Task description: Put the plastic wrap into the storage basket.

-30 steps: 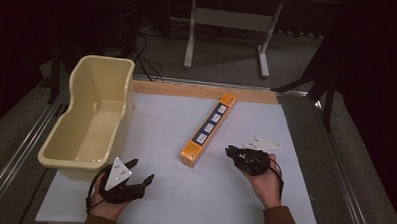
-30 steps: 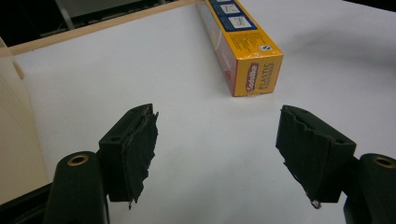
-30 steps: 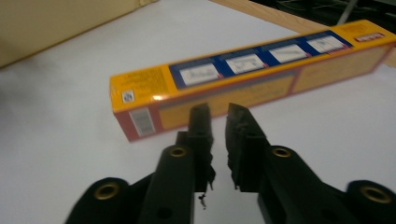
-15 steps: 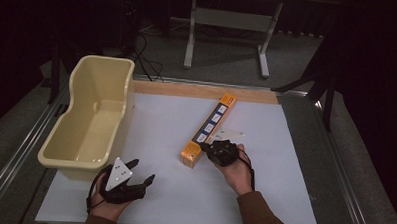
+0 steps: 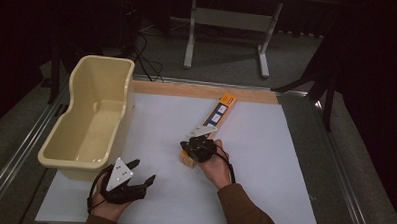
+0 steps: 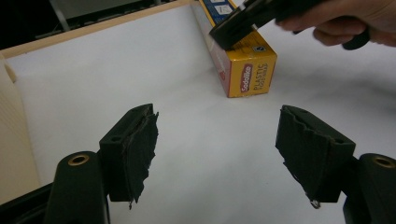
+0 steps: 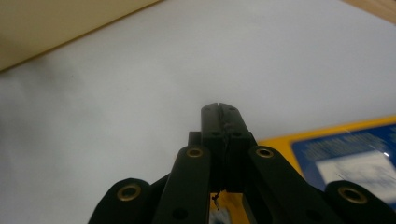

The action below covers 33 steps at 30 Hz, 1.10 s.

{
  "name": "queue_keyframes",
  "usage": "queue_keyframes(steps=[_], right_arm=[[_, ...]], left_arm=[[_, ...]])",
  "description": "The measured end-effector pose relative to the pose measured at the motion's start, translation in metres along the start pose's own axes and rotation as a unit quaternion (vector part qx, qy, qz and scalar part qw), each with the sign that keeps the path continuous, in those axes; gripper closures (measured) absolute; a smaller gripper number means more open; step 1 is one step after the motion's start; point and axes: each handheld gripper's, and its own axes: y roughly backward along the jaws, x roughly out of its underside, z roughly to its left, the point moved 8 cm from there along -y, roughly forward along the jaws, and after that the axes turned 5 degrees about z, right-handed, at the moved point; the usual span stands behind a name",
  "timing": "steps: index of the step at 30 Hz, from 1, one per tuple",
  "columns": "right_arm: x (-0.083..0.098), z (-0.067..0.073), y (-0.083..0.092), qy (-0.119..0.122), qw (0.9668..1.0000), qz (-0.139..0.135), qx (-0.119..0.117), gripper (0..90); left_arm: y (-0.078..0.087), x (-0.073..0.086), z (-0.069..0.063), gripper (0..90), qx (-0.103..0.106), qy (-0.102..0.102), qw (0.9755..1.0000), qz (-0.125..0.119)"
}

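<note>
A cream plastic tub sits at the left of the white counter, its long side running away from the camera. A wooden strip edges the counter's far side. Beyond it stands a grey metal stand on the dark floor.

Tub at table's left edge, box right of it, mid-table, lying flat

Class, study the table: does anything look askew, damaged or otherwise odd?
The plastic wrap box lies diagonally across the white mat, not square to its edges. The left claw has a frayed pad. Nothing is spilled.
</note>
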Motion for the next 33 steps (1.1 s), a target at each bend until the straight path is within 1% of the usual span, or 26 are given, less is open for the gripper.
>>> queue_keyframes(steps=[3,5,6,7,8,10,15,19,21,22,26,29,33], right_arm=[[-0.004,0.008,-0.012,0.012,0.9997,0.022,-0.002,89.8],[-0.004,0.008,-0.014,0.014,0.9996,0.025,-0.002,89.7],[-0.004,0.009,-0.018,0.012,0.9992,0.038,-0.006,89.8],[-0.002,0.009,-0.022,0.017,0.9985,0.053,-0.006,89.8],[-0.003,0.009,-0.023,0.011,0.9982,0.058,-0.008,89.8],[-0.003,0.009,-0.022,0.014,0.9974,0.07,-0.006,89.8],[0.003,0.009,-0.016,0.03,0.9948,0.097,0.007,89.8],[0.015,0.008,-0.004,0.031,0.9937,0.106,0.017,89.8],[0.025,0.007,0.006,0.042,0.9921,0.115,0.028,89.8],[0.029,0.006,0.009,0.042,0.9918,0.117,0.03,89.8],[0.049,-0.001,0.029,0.043,0.9901,0.129,0.037,89.8],[0.066,-0.009,0.046,0.033,0.99,0.13,0.043,89.8],[0.089,-0.023,0.068,0.016,0.9896,0.131,0.058,89.8]], left_arm=[[0.0,0.0,0.0,28.9,0.0,0.0,1.0,0.0],[0.0,0.0,0.0,28.9,0.001,0.0,1.0,0.0],[0.0,0.0,0.0,28.9,0.001,-0.001,1.0,0.0],[0.0,0.0,0.0,28.9,0.002,-0.001,1.0,-0.001],[0.001,0.0,0.0,28.9,0.001,-0.001,1.0,-0.001],[0.001,0.0,0.0,28.9,0.001,0.0,1.0,-0.001],[0.002,0.0,0.0,28.9,0.001,0.002,1.0,-0.004],[0.002,0.001,0.0,28.9,0.0,0.001,1.0,-0.002],[0.002,0.001,0.0,28.9,0.0,0.001,1.0,-0.002],[0.002,0.001,0.0,28.9,0.0,0.001,1.0,-0.002],[0.001,0.001,-0.001,28.9,0.0,0.0,1.0,-0.001],[0.0,0.001,-0.002,28.9,0.0,-0.002,1.0,0.0],[0.0,0.001,-0.002,29.1,0.0,-0.002,1.0,0.0]])
